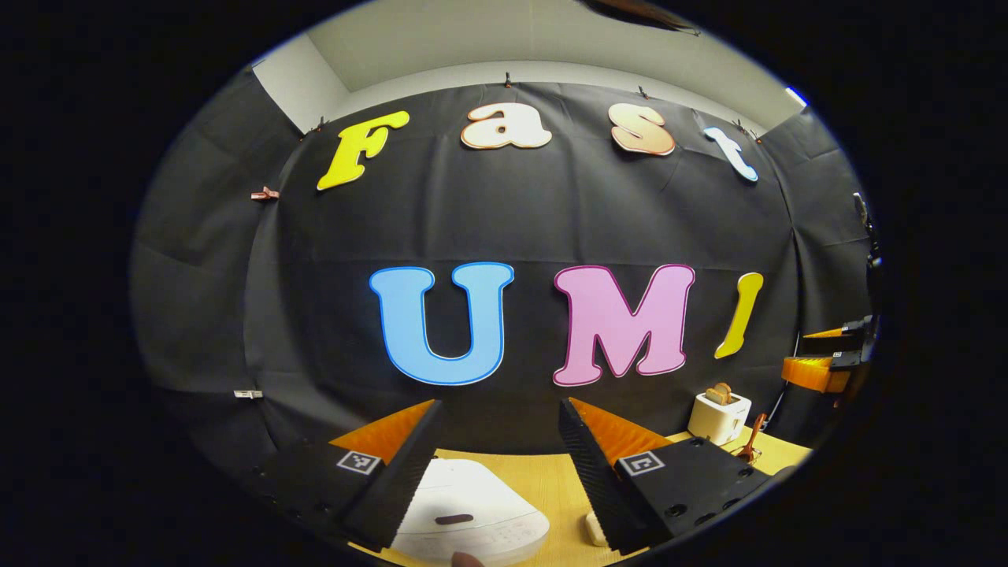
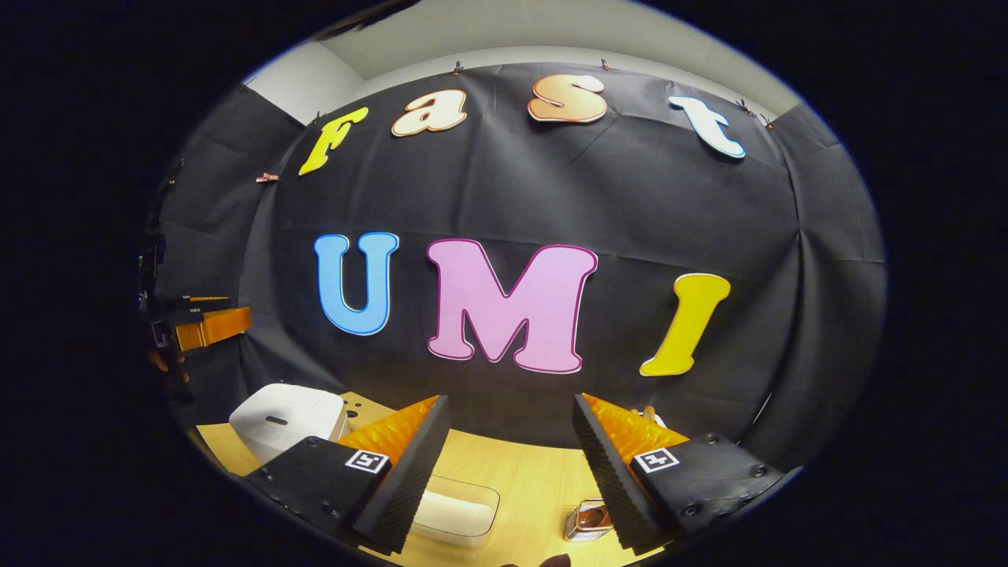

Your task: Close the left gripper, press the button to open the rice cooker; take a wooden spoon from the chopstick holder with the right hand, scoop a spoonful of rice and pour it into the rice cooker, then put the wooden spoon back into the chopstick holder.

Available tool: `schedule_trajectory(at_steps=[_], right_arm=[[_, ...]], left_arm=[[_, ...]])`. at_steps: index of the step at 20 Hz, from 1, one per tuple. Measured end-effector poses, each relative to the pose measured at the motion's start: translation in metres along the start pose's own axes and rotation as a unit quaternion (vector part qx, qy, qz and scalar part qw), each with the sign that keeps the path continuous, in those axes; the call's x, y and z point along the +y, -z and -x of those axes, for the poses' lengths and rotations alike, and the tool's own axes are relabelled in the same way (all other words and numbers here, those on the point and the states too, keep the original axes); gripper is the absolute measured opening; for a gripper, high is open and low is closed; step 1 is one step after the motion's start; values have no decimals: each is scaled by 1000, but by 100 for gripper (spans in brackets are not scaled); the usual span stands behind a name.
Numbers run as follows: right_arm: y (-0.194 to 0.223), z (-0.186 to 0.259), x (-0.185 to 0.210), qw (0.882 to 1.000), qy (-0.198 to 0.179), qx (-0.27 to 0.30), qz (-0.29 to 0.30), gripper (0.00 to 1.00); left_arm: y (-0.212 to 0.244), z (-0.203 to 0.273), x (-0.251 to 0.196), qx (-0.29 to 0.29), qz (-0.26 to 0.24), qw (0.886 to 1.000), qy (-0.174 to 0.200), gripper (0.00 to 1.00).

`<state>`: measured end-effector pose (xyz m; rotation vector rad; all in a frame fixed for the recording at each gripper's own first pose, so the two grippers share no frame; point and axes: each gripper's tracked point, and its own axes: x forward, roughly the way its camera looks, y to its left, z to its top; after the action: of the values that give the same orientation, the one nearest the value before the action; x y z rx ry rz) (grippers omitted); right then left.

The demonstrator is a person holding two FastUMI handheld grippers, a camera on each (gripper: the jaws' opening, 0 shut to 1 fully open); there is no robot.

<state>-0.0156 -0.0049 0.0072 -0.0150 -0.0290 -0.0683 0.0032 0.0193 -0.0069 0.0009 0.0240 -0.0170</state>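
White rice cooker (image 1: 472, 508) below left gripper (image 1: 498, 441), both grippers' fingers apart, holding nothing

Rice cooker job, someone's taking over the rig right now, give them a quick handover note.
Left gripper: open, above the table, holding nothing.
Right gripper: open, empty.
Rice cooker: lid down, below the left gripper's fingers on the wooden table.
Clear container of rice: under the right gripper.
Wooden spoon: standing beside the toaster.
Done: nothing yet.
Left: close left gripper, press the button, scoop rice, pour, return spoon.
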Motion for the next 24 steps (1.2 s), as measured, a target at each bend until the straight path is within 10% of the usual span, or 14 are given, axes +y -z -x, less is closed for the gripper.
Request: schedule_trajectory(at_steps=[4,9,24], right_arm=[[1,-1,-3,1000,3,1,0,96],[0,-1,-10,1000,11,0,-1,97],[10,14,-31,999,44,14,-7,97]], left_arm=[[0,-6,2,4,-20,1000,5,69],[26,-16,5,50,0,998,28,6],[192,-40,64,252,69,965,10,5]])
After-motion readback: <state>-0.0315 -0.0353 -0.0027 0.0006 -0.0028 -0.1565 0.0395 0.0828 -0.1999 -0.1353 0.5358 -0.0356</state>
